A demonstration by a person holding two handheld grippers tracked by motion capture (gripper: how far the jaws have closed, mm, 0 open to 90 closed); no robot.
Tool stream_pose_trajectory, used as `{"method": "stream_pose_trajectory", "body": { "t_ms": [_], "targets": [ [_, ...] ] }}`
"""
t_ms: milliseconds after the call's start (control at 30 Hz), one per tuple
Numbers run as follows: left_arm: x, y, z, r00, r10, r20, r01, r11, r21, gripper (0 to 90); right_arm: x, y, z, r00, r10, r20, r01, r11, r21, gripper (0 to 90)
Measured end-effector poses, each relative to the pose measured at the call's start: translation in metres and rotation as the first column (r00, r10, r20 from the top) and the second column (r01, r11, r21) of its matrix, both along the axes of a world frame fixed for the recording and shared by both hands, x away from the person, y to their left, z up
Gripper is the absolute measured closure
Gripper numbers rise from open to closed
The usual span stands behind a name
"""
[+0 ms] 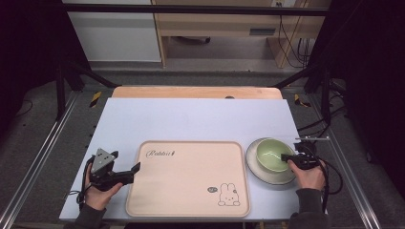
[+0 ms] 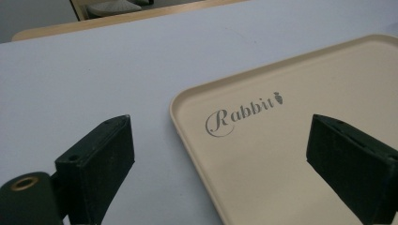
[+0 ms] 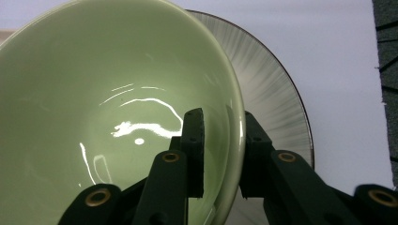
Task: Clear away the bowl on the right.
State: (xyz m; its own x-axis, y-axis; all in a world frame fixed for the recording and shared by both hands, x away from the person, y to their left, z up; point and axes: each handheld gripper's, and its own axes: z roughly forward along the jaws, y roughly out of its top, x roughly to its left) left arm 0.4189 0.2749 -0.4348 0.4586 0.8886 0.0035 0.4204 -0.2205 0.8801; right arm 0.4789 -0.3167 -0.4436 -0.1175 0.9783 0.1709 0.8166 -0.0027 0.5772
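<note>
Bowl (image 3: pixel 103 122) rim pinched between the 2 right gripper (image 3: pixel 224 145) fingers (image 3: pixel 195 150), 1 inside, 1 outside. Sitting on the plate (image 3: pixel 277 103), not lifted yet. Left gripper (image 2: pixel 220 159) fingers spread wide around the tray (image 2: pixel 300 108) edge, holding nothing. Tray bare on the counter (image 2: pixel 94 70); bowl probably going there next.

There is one glossy pale-green ceramic bowl (image 1: pixel 272 153), at about four o'clock on the table. One grey ribbed round plate (image 1: pixel 268 175) lies under it. One beige rectangular plastic tray (image 1: pixel 188 179) printed with a rabbit sits at six o'clock. Two black two-jaw grippers are present, one at eight o'clock (image 1: pixel 135 170), one at four (image 1: pixel 286 157).
</note>
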Motion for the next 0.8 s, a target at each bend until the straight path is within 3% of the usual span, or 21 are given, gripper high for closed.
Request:
{"method": "stream_pose_trajectory", "body": {
  "t_ms": [200, 800],
  "targets": [
    [0.0001, -0.0002, -0.0002, 1.0000, 0.000, -0.001, 0.000, 1.0000, 0.001, 7.7, 0.0011, -0.0007, -0.0001, 0.9997, -0.005, -0.025, 0.005, 1.000, 0.013, 80.3],
    [0.0007, -0.0010, -0.0013, 1.0000, -0.002, -0.003, 0.002, 1.0000, 0.003, 7.7, 0.0038, -0.0048, -0.0011, 0.9992, -0.008, -0.038, 0.009, 0.999, 0.034, 82.1]
  ]
}}
